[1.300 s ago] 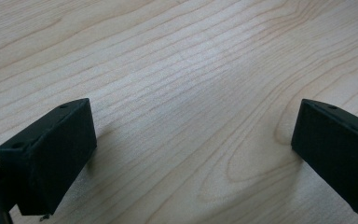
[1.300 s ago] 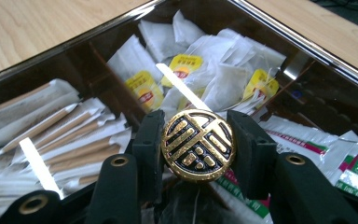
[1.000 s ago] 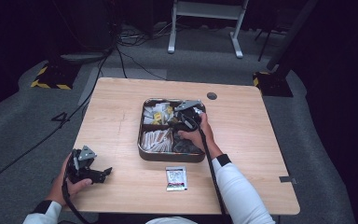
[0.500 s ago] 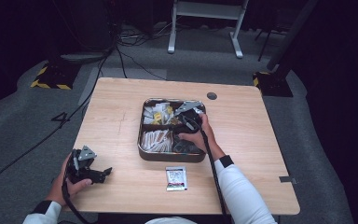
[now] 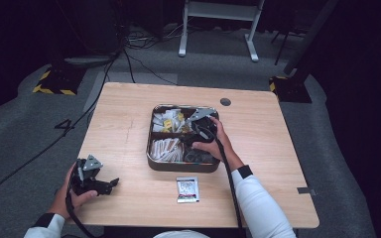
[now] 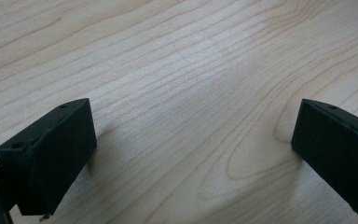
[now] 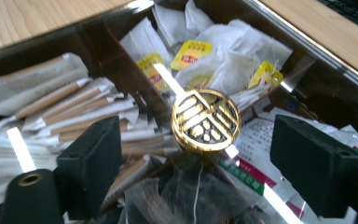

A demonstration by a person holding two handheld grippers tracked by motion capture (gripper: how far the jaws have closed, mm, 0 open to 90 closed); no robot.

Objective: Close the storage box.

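An open metal tin (image 5: 178,167) with dividers sits mid-table. It holds white tea bags with yellow tags (image 7: 193,49), paper sticks (image 7: 65,107), printed sachets (image 7: 261,135) and dark mesh bags (image 7: 191,191). A round gold emblem (image 7: 205,120) marks the crossing of the dividers. My right gripper (image 7: 200,128) hangs over the tin (image 5: 193,133); its jaws have just been opening and stand wide, pressing on nothing. My left gripper (image 5: 110,185) rests at the table's near left corner, open over bare wood (image 6: 191,126).
A small printed sachet (image 5: 187,189) lies on the table just in front of the tin. A dark grommet (image 5: 225,102) is set in the tabletop behind the tin. Cables and a white stand lie on the floor beyond the far edge.
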